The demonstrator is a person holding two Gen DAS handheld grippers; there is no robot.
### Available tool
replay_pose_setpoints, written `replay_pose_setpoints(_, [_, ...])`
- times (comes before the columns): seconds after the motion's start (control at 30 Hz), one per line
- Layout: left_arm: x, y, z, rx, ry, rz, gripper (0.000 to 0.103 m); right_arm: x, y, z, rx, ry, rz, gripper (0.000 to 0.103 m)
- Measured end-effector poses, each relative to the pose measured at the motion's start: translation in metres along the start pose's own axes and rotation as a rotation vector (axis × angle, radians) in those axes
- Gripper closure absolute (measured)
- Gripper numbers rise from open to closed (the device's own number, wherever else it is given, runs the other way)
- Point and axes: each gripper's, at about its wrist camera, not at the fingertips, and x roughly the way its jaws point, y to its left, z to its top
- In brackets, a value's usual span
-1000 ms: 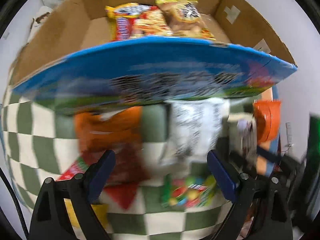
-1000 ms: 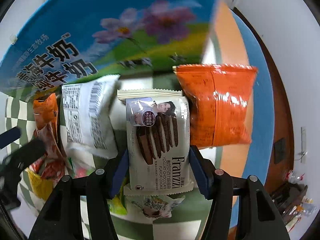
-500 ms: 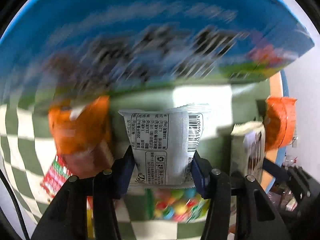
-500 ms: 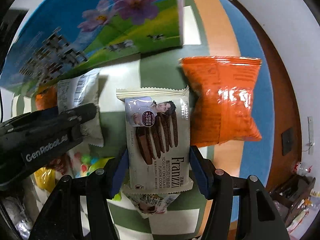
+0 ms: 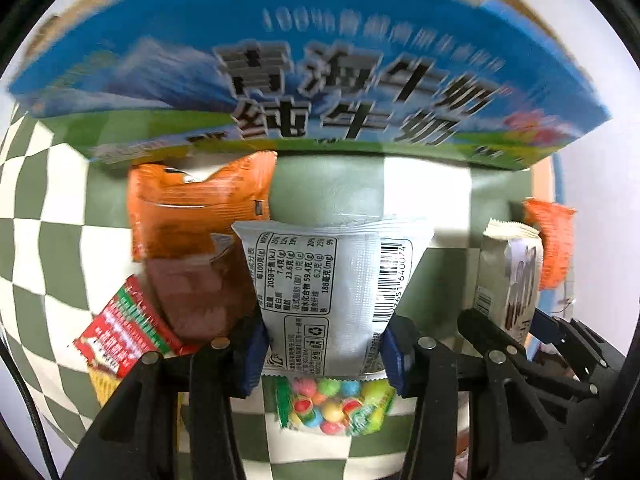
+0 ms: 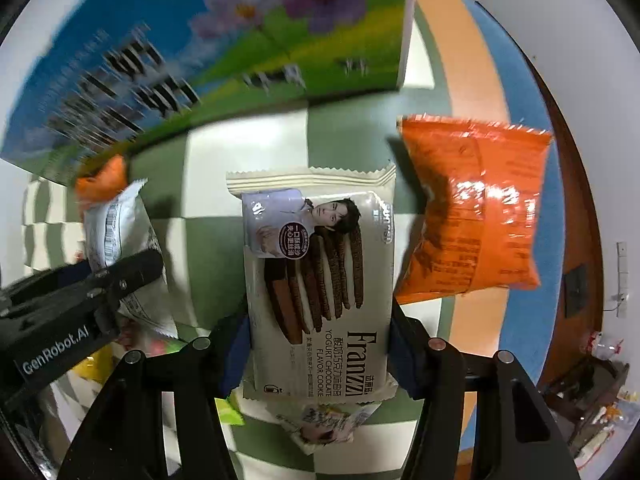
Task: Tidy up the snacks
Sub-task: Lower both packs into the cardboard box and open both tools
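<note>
The left hand-held gripper (image 5: 324, 354) is pinching a white snack pack (image 5: 326, 296) (barcode side up); the right hand-held gripper (image 6: 318, 354) is pinching the cookie pack (image 6: 320, 292), an orange bag (image 6: 472, 208) lying at its two o'clock.

Motion blur smears the lettering on the blue carton (image 5: 320, 80). At six o'clock, the candy bag (image 5: 336, 404) sits half hidden beneath the grey packet (image 5: 320, 292).

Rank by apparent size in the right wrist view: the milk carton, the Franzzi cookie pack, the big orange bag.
1. Milk carton, largest, though cropped by the frame.
2. Franzzi cookie pack and orange bag: look alike; the pack sits nearer the camera, so no ranking.
</note>
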Motion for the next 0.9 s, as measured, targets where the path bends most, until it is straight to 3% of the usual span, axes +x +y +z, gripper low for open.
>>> replay_pose_setpoints(0.17, [-0.058,-0.003,0.004,0.004,-0.066,-0.062,0.058,-0.037,-0.004,0.008,-0.003,-0.056,0.081,0.042])
replay_pose_setpoints(0.4, [-0.143,0.002,0.047,-0.022,-0.189,-0.137,0.058,-0.124,0.002,0.039,-0.029,-0.185,0.206,0.042])
replay_pose_setpoints(0.5, [-0.152,0.007,0.081,-0.016,-0.220,-0.083,0.058,-0.150,0.024,0.071,-0.056,-0.241,0.199,0.042])
replay_pose_setpoints(0.6, [-0.146,0.013,0.115,-0.013,-0.220,-0.024,0.058,-0.156,0.031,0.124,-0.085,-0.283,0.120,0.042])
replay_pose_setpoints(0.73, [-0.118,0.032,0.160,-0.029,-0.183,0.069,0.058,-0.138,0.036,0.191,-0.102,-0.245,0.047,0.042])
replay_pose_setpoints(0.9, [-0.085,0.053,0.211,-0.066,-0.091,0.114,0.058,-0.113,0.061,0.262,-0.119,-0.182,-0.021,0.041])
